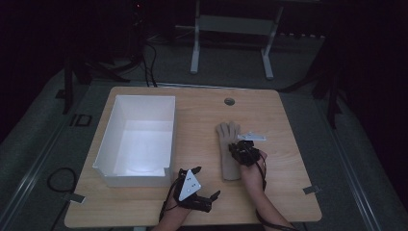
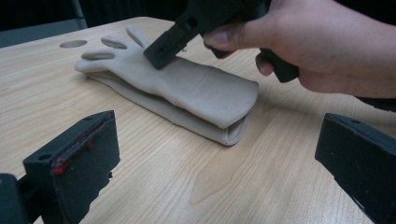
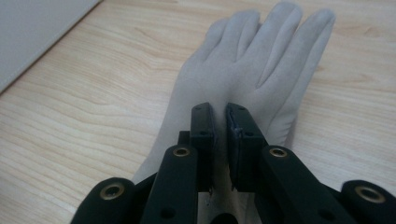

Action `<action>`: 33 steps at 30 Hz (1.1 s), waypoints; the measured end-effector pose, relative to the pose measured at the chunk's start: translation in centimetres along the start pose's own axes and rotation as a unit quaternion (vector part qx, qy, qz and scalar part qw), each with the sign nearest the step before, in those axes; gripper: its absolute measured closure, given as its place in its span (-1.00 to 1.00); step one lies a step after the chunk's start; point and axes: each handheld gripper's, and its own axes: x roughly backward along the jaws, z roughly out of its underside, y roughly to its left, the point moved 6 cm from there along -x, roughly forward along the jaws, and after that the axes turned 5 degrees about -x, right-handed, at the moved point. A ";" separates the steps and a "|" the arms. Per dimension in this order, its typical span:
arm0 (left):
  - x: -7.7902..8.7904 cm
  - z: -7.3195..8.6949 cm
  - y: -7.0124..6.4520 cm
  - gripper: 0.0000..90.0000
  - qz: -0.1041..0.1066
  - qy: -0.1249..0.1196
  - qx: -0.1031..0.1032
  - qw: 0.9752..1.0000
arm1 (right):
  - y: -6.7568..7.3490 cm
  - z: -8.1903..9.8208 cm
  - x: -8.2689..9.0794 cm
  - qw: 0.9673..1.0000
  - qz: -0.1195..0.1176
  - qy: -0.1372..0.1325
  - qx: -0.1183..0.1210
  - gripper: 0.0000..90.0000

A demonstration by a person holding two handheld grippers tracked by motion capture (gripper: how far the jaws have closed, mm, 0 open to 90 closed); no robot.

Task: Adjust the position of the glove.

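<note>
A beige glove lies flat on the wooden table, fingers pointing to the far side. My right gripper rests on its palm; in the right gripper view the jaws stand almost together with a thin strip of glove fabric between them. My left gripper hovers near the front edge, left of the cuff, not touching it. In the left gripper view its jaws are wide open around bare table, with the glove and the right gripper ahead.
A white open box stands on the left half of the table, its side visible in the right gripper view. A round cable hole sits near the far edge. A metal frame stands on the floor beyond.
</note>
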 end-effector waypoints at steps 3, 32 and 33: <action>0.0 0.0 0.0 -1.00 0.000 0.000 0.000 1.000 | 0.0 0.4 -0.4 1.000 -0.002 0.009 0.003 0.77; -1.6 -0.8 -1.5 -1.00 0.021 0.039 -0.024 0.999 | -2.8 -1.5 4.4 0.990 -0.122 -0.033 0.061 -0.61; -1.8 -0.9 -1.3 -1.00 0.025 0.041 -0.010 0.999 | -3.0 -1.5 4.6 0.989 -0.121 -0.038 0.076 -0.63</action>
